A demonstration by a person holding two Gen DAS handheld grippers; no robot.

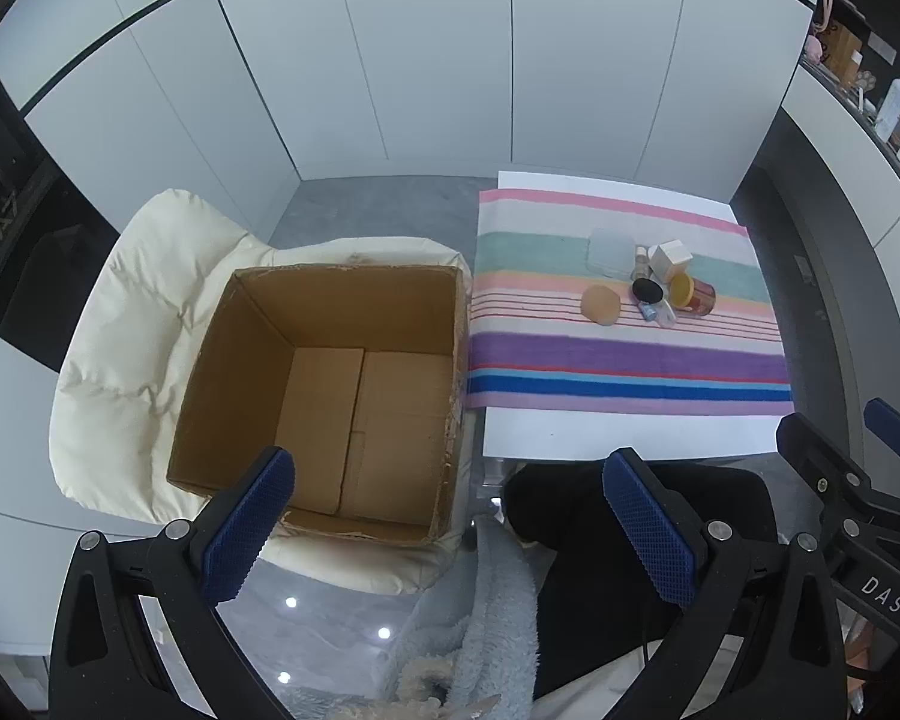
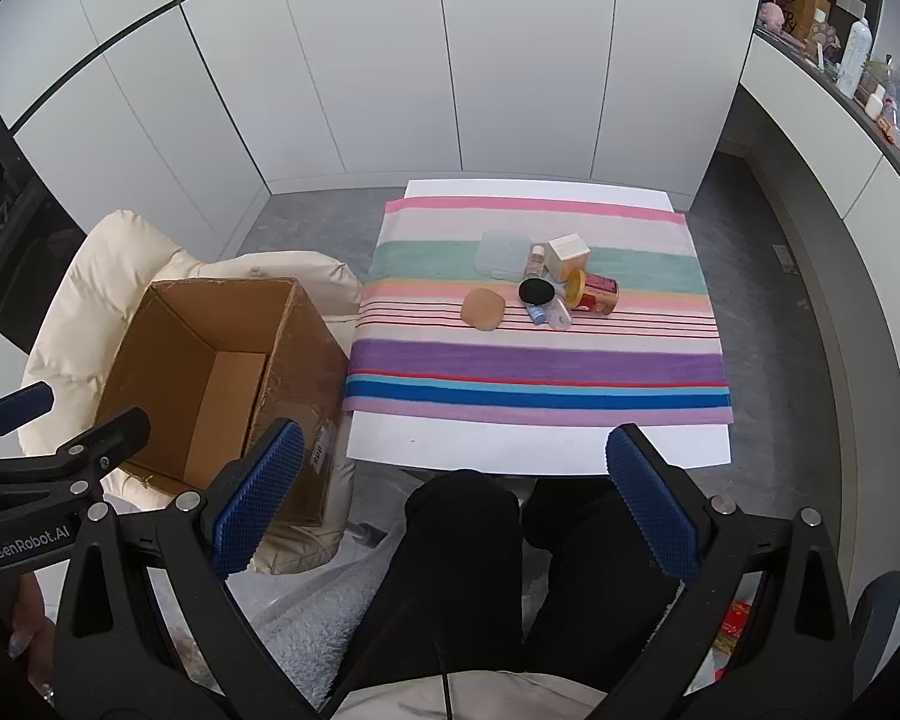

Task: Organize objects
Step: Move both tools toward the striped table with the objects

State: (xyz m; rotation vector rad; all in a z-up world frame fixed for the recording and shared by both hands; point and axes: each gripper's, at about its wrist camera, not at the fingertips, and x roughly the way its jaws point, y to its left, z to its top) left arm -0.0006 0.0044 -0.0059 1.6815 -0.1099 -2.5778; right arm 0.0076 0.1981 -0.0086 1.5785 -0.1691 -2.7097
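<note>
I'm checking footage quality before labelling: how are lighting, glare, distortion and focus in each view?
Left wrist view: even soft light, strong fisheye bending of the wall panels, three ceiling-light reflections on the glossy floor, cardboard box sharp. Right wrist view: same curvature, dark corner vignetting, striped cloth crisp, shadows faint.

The left black two-finger gripper (image 1: 449, 516) is held high with its jaws spread wide, the blue textured pads (image 1: 249, 531) facing each other and gripping nothing. The right black two-finger gripper (image 2: 450, 501) is likewise wide open and empty, level beside it. The person's black-trousered legs (image 2: 486, 570) show below between the fingers. A bare hand (image 2: 27, 630) grasps the left handle.
</note>
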